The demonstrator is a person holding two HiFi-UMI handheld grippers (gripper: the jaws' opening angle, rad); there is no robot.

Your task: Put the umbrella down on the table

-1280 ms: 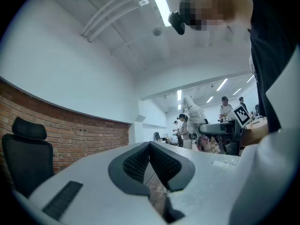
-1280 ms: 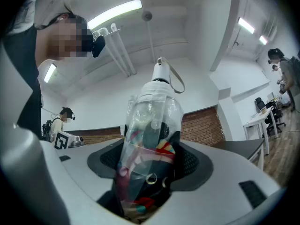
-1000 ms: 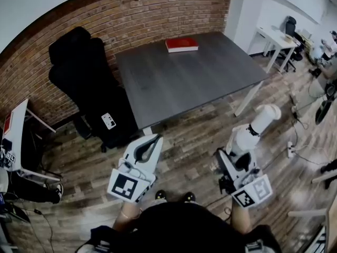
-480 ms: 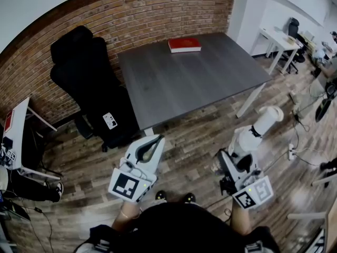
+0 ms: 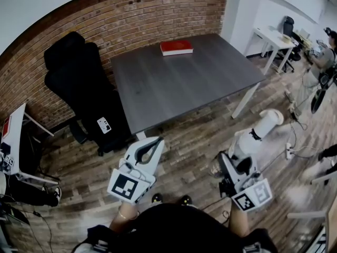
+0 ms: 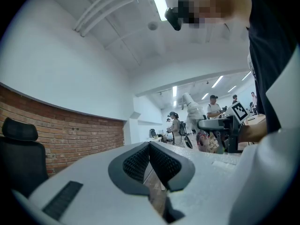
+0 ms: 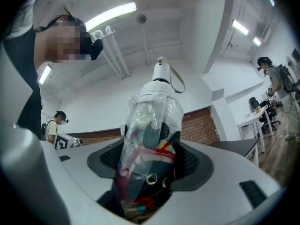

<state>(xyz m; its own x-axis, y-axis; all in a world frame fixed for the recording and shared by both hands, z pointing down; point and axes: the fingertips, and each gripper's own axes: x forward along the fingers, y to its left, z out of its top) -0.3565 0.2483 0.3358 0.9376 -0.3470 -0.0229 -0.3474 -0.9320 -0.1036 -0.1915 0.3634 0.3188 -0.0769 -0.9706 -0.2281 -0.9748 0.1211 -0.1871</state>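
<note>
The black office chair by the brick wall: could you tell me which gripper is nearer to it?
Left. The left gripper hovers close beside the chair; the right gripper, holding the umbrella, is much farther right.

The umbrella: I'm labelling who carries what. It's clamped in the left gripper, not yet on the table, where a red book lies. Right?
Wrong gripper. The right gripper view shows the umbrella clamped in the right gripper; the left gripper is shut on nothing. The umbrella is indeed not yet on the table, where the red book lies.
</note>
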